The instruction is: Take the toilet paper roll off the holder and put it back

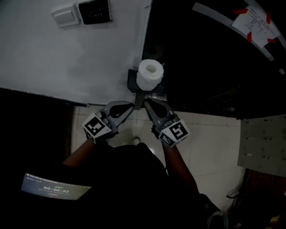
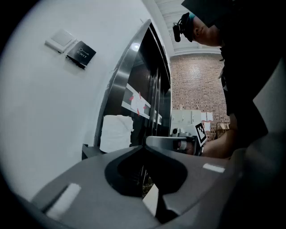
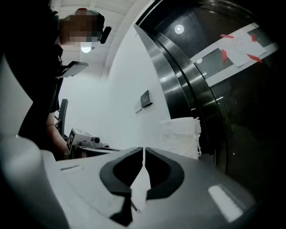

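Observation:
A white toilet paper roll (image 1: 149,74) sits on a black holder (image 1: 132,81) fixed to the wall, at the corner where the white wall meets a dark door. Both grippers hang just below it, side by side, tips pointing at the holder. My left gripper (image 1: 132,105) is shut and empty; in its own view the roll (image 2: 116,133) stands ahead and to the left of the jaws (image 2: 145,146). My right gripper (image 1: 145,102) is shut too, with nothing in it, and its view has the roll (image 3: 181,136) ahead to the right of its tips (image 3: 144,151).
A white switch plate (image 1: 66,16) and a black sign plate (image 1: 94,11) are on the wall above. The dark metal-framed door (image 1: 210,58) carries a paper notice (image 1: 252,20) taped in red. Pale floor tiles (image 1: 210,138) lie below, and a lit screen (image 1: 53,190) shows at lower left.

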